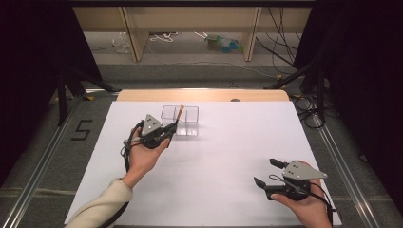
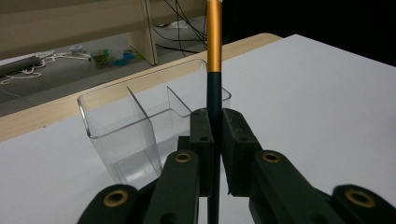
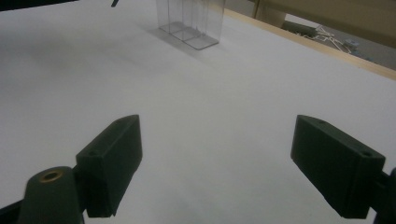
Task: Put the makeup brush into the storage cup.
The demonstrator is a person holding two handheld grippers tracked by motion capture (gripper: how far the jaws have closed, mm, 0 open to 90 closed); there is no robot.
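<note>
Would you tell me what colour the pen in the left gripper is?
The pen is gold above and dark below, clearest in the left gripper view.

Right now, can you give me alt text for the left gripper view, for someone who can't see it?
The left tongs, black and two-jawed, are shut on a thin upright stick, dark below and orange-gold above. Just behind stands a clear plastic box with inner dividers on a white table, with a wooden edge and cables on the floor beyond.

A slim dark pen (image 2: 214,98) with a gold upper part stands upright just beside the clear, apparently empty divided box (image 2: 140,121).
</note>
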